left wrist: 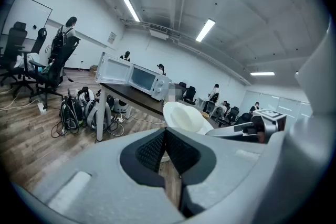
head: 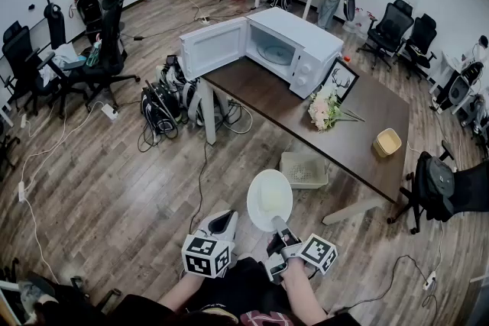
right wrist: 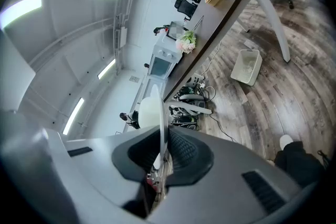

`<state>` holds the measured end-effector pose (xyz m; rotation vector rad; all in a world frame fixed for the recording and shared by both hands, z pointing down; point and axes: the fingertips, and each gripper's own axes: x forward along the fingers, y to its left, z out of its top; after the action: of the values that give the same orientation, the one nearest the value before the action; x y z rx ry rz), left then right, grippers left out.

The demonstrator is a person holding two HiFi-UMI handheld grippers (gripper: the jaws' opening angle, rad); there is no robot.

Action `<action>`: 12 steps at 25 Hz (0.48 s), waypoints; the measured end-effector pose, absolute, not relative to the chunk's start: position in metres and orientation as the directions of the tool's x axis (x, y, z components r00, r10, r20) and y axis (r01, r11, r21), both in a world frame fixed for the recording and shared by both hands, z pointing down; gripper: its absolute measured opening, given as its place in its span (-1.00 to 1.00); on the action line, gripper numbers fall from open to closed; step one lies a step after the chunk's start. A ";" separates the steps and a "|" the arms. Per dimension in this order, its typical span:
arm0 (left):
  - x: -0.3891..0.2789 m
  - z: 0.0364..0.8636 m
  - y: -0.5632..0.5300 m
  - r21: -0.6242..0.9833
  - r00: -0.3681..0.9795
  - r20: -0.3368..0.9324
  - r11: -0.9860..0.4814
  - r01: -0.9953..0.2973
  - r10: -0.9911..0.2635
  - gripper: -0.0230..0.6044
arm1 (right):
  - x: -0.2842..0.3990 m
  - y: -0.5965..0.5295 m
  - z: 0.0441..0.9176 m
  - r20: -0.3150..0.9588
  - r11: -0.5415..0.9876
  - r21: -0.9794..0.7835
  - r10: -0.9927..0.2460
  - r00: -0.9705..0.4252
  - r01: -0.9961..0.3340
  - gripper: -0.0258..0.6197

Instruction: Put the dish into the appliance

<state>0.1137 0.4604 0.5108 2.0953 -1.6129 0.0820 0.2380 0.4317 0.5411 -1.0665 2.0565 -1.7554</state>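
A white dish [head: 269,197] hangs over the wooden floor in front of me, and my right gripper [head: 280,227] is shut on its near rim. In the right gripper view the dish [right wrist: 152,110] shows edge-on, pinched between the pads of that gripper [right wrist: 163,136]. My left gripper [head: 221,224] is just left of it, shut with nothing in it [left wrist: 165,136]; the dish [left wrist: 181,117] shows beyond its tips. The white microwave [head: 298,50] stands on the far end of the dark table [head: 260,91] with its door [head: 212,48] swung open to the left.
On the table are a bunch of flowers [head: 325,107], a framed picture [head: 340,79] and a yellow bowl [head: 387,141]. A white basket [head: 303,169] lies on the floor by the table. Bags and cables [head: 172,99] crowd the left table leg. Office chairs and people ring the room.
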 end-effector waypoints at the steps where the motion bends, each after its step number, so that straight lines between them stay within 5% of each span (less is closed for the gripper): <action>1: 0.116 0.511 0.460 0.343 0.299 0.337 -0.179 -0.922 -0.893 -0.90 | 0.238 0.432 0.541 0.273 0.019 -0.928 -0.646 -0.713 -0.373 -0.80; 12: 0.142 0.523 0.441 0.354 0.280 0.343 -0.153 -0.923 -0.897 -0.90 | 0.249 0.409 0.541 0.253 0.072 -0.928 -0.600 -0.758 -0.367 -0.79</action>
<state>0.1417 0.4411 0.5232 2.0623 -1.6298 0.0697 0.2490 0.4095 0.5411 -0.9863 2.1464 -1.7581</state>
